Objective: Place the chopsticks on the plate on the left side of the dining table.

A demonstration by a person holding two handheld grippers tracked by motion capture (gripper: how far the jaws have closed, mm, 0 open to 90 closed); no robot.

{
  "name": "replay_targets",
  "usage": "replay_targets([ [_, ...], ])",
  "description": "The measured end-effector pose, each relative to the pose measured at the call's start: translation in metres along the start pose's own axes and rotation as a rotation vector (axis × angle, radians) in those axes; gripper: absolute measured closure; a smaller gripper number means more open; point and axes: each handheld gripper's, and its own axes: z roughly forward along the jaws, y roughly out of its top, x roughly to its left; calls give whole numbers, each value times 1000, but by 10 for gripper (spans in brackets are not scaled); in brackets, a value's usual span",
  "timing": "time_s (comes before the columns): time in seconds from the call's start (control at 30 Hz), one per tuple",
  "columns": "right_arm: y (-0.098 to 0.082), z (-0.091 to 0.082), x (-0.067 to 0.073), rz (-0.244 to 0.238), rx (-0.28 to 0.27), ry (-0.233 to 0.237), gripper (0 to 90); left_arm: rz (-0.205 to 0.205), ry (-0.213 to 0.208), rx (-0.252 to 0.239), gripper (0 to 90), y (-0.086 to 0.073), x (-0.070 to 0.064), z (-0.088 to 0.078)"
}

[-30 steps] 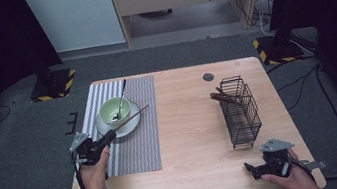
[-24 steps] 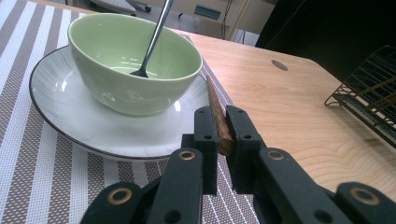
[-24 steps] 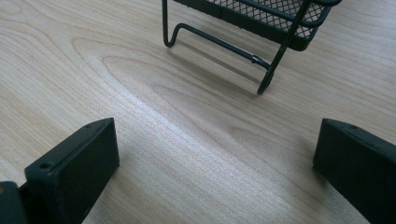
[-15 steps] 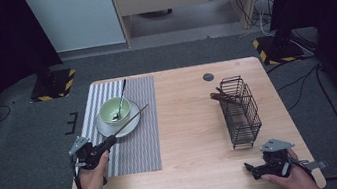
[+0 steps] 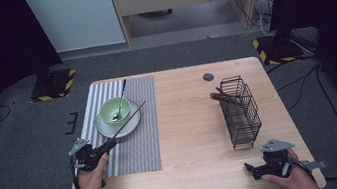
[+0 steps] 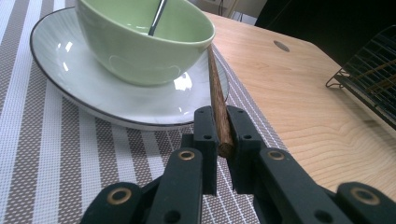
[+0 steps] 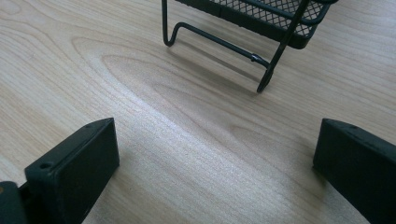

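A brown wooden chopstick [image 6: 217, 106] was clamped by its near end between the two jaws of the left gripper [image 6: 219, 135]. It slanted up and away from the gripper, crossing over the rim of the plate [image 6: 56, 56], and its shaft ran just beside the bowl [image 6: 140, 44], seeming to touch the bowl's rim. In the high view the chopstick [image 5: 128, 120] passed over the plate's near-right edge, its far tip ending beyond the plate above the mat [image 5: 139, 139].

The pale green bowl [image 5: 114, 110] sat on the white plate [image 5: 133, 126], and a metal spoon [image 5: 120, 99] leaned in the bowl with its handle pointing away from the person. The plate rested on the striped mat, which lay on the wooden table [image 5: 193, 136]. The left gripper [image 5: 108, 145] hung over the mat's near-left part, close to the plate.

Well to the right of the bowl stood a black wire rack [image 5: 239, 110] holding more brown sticks [image 5: 222, 97] at its far end. The right gripper [image 5: 249, 170] was near the rack, toward the person; its jaws stood wide apart over bare wood, with the rack's foot [image 7: 219, 44] ahead of them.
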Motion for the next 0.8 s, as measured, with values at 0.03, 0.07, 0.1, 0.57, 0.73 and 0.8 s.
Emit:
replay_targets([
  [0.03, 0, 0, 0, 0, 0, 0, 4, 2, -1, 5, 830, 0, 1, 0],
  [0.07, 0, 0, 0, 0, 0, 0, 4, -1, -1, 5, 830, 0, 2, 0],
  [0.1, 0, 0, 0, 1, 1, 1, 4, -4, -5, 6, 830, -1, 2, 0],
  [0.57, 0, 0, 0, -1, 2, 2, 4, -17, -17, 48, 829, -6, 9, 2],
  [0.73, 0, 0, 0, -3, 1, 2, 4, -15, -20, 68, 830, -8, 9, 4],
  [0.8, 0, 0, 0, -3, 1, 2, 4, -12, -20, 76, 830, -8, 9, 5],
])
